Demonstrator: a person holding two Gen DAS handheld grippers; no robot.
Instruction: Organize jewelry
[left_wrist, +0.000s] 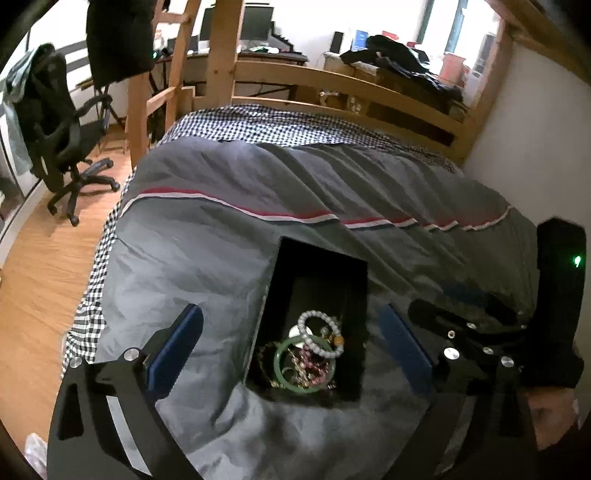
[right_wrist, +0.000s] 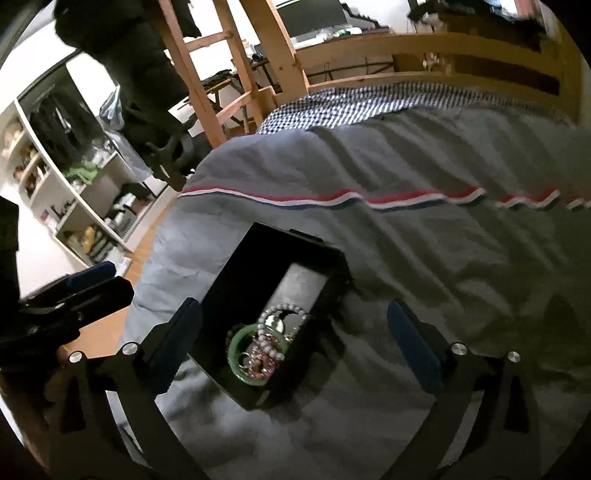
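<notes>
A black open box (left_wrist: 317, 266) (right_wrist: 266, 258) lies on the grey duvet (left_wrist: 221, 192) (right_wrist: 424, 166). Inside it are a green bangle (left_wrist: 280, 363) (right_wrist: 236, 341), a white bead bracelet (left_wrist: 303, 325) (right_wrist: 284, 307) and pink beads (left_wrist: 314, 363) (right_wrist: 258, 363), tangled together. My left gripper (left_wrist: 291, 313) hangs open above the box, its blue pads on either side of it and nothing between them. My right gripper (right_wrist: 294, 307) is open too, just above the box's right half and empty. Each gripper also shows at the edge of the other's view.
The bed has a wooden frame (left_wrist: 332, 81) with a ladder at its far end and a white wall on the right. A black office chair (left_wrist: 59, 122) stands on the wood floor (left_wrist: 33, 277) to the left. White shelves (right_wrist: 74, 184) hold clutter.
</notes>
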